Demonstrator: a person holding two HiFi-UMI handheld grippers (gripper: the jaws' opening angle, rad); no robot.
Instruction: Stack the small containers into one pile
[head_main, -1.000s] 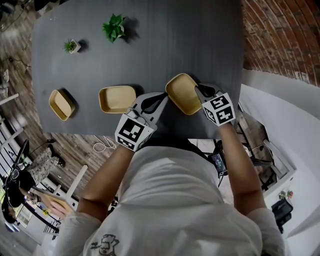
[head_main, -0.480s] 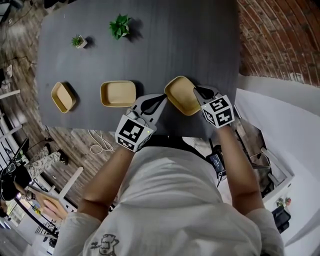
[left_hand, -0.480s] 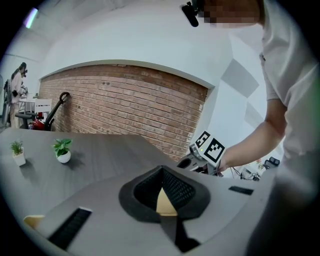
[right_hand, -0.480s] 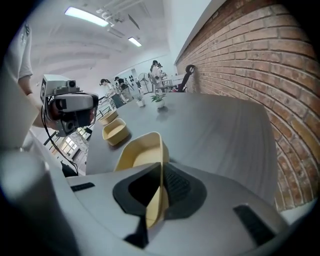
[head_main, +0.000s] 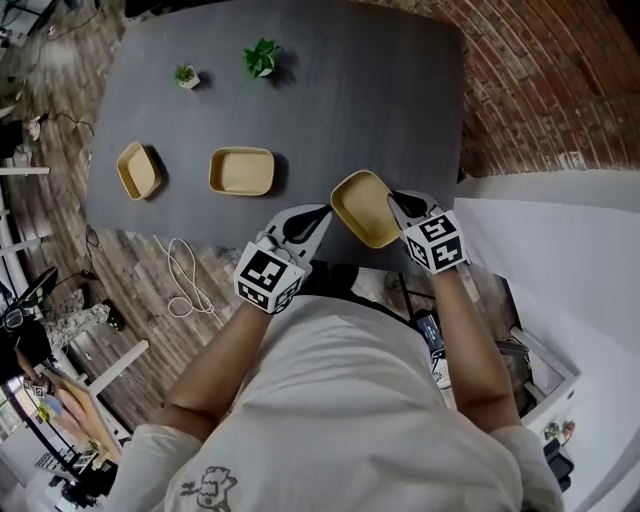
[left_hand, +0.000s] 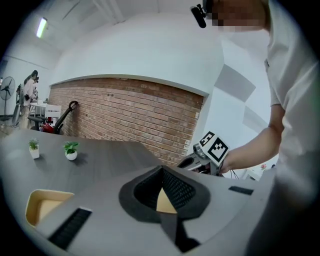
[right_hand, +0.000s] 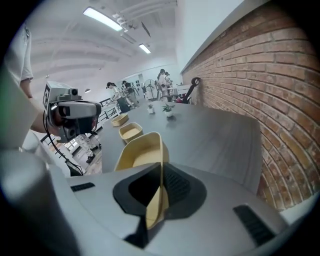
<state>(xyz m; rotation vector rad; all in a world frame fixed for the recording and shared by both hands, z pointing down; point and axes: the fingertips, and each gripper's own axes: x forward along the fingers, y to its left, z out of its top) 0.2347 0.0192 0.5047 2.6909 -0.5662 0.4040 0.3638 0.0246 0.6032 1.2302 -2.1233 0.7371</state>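
Three tan containers are in view. A small one (head_main: 137, 170) and a wider one (head_main: 242, 171) rest on the dark grey table (head_main: 340, 90), left of centre. The third container (head_main: 365, 208) is tilted at the table's near edge, and my right gripper (head_main: 398, 205) is shut on its right rim. In the right gripper view that rim (right_hand: 159, 175) runs between the closed jaws, with the bowl (right_hand: 140, 150) stretching ahead. My left gripper (head_main: 305, 222) hangs just left of the held container, shut and holding nothing; in the left gripper view (left_hand: 161, 172) a sliver of tan shows past its jaws.
Two small potted plants (head_main: 262, 56) (head_main: 186, 75) stand at the table's far side. A brick wall (head_main: 540, 70) runs along the right. A white cable (head_main: 185, 275) lies on the wooden floor by the near left edge. People and equipment stand far off (right_hand: 162, 80).
The held container and my right gripper have drawn back toward the near table edge, away from the other two containers. My left gripper stayed beside it. The head view has shifted.
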